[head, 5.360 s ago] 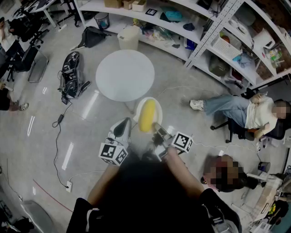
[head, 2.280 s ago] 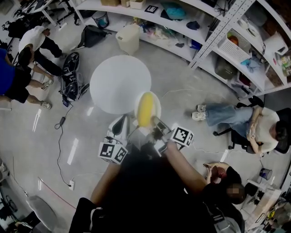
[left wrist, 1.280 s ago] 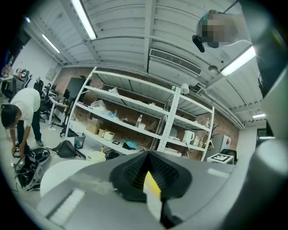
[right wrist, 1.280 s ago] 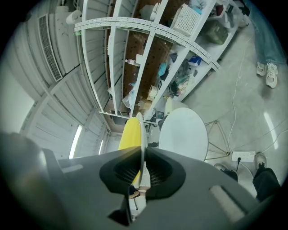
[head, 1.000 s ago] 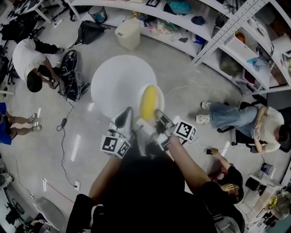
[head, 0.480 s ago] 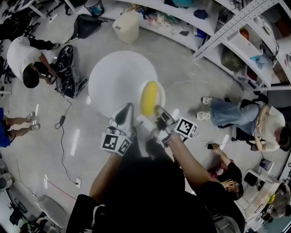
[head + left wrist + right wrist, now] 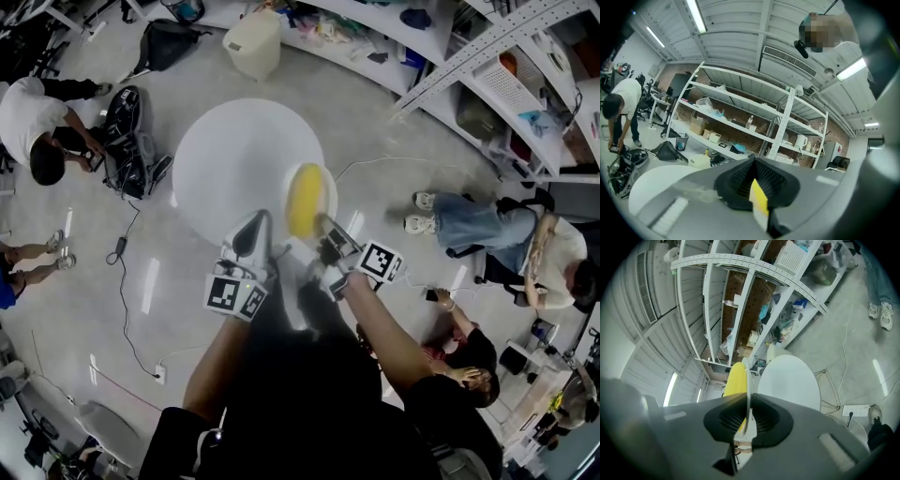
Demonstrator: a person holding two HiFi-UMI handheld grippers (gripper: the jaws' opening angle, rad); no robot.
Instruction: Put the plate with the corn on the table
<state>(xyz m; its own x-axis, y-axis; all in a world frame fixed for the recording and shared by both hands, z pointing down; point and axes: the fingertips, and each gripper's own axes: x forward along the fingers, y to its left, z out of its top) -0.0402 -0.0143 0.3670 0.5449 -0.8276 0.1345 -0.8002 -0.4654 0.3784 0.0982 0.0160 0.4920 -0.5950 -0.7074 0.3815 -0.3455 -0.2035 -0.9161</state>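
Note:
A white plate (image 7: 324, 184) carrying a yellow corn cob (image 7: 303, 199) hangs over the right edge of the round white table (image 7: 239, 159). My right gripper (image 7: 325, 246) is shut on the plate's near rim. In the right gripper view the plate (image 7: 748, 376) shows edge-on between the pads of the right gripper (image 7: 749, 416), with the corn (image 7: 735, 379) on its left and the table (image 7: 790, 380) beyond. My left gripper (image 7: 251, 236) hovers just left of the plate, by the table's near edge. Seen in its own view, the left gripper (image 7: 754, 185) is shut and holds nothing.
Metal shelves (image 7: 487, 56) full of goods curve along the back and right. A person (image 7: 473, 220) sits on the floor at right, another (image 7: 33, 117) bends over black bags (image 7: 127, 131) at left. A white bin (image 7: 251, 42) stands behind the table; a cable (image 7: 127, 281) runs across the floor.
The plate with the corn, short of the table at first, now reaches over its right edge. Both grippers came closer to the table. The person at left has moved.

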